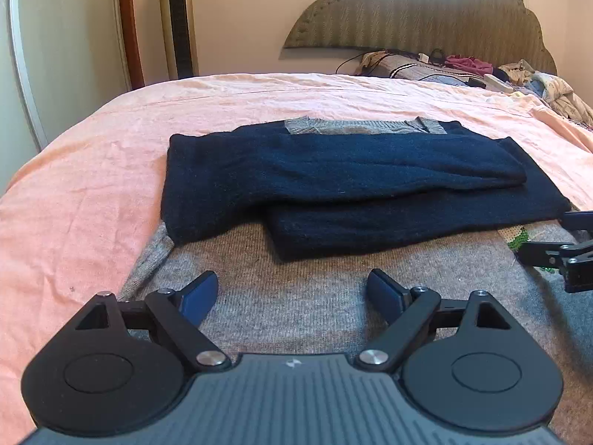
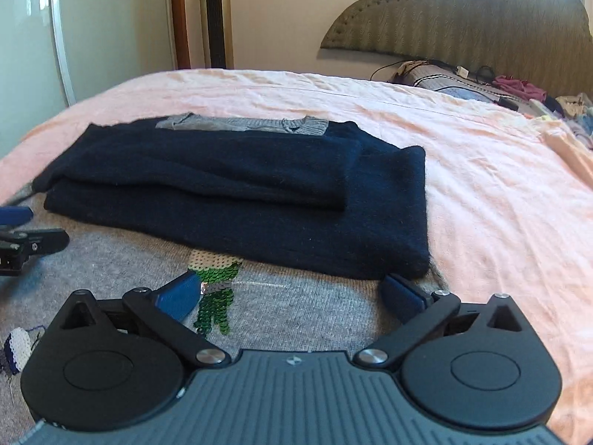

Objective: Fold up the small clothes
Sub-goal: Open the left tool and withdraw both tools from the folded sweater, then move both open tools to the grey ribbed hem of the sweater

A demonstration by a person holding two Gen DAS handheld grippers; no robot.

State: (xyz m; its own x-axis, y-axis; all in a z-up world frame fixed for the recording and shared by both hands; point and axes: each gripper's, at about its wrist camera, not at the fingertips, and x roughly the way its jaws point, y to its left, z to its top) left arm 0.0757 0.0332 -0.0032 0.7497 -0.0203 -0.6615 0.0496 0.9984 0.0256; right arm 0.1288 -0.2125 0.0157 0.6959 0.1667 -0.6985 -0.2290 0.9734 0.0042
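A big bed [image 1: 92, 155] with a pink sheet fills the room, with one padded headboard [image 1: 426, 18] at the far end and one tall fan [image 1: 178, 18] by the wall. One sweater [image 1: 333, 185], gray with dark blue sleeves folded across it, lies flat on the sheet. The left gripper [image 1: 292, 293] and the right gripper [image 2: 292, 293] both hang wide open over its gray part, holding nothing, and I see no words to read.

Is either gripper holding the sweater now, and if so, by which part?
Nothing is held. The left gripper and the right gripper both hover with open jaws over the grey sweater, gripping no fabric.
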